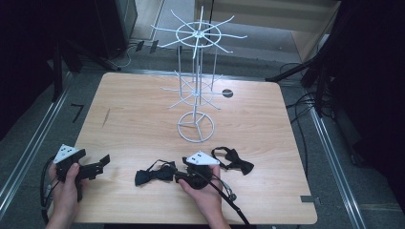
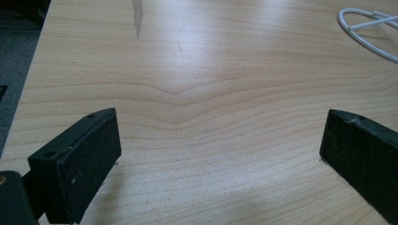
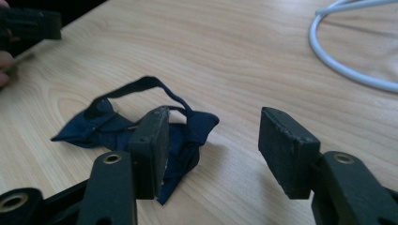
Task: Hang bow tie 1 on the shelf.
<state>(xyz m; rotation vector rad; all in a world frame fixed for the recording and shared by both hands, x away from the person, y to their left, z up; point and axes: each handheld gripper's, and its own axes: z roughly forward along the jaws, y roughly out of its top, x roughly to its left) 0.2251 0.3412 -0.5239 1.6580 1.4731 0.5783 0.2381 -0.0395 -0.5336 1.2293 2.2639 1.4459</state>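
Approach step: my right gripper (image 3: 213,150), jaws spread, nears the dark-blue fabric bow tie (image 3: 141,126) at nine o'clock; next I centre it, then pinch.

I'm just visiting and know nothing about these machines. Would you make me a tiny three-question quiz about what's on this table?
1. How many bow ties lie on the wooden table?
2. True or false: the right gripper is clamped on the dark blue bow tie.
3. Which stands behind the bow ties? A) a white wire rack B) a red bucket C) a stack of plates

Key
1. Two: one in front of the right gripper, and the other bow tie to its right.
2. False: its jaws stand apart, the bow tie lying by one jaw, not pinched.
3. A. The left gripper is open over bare wood.
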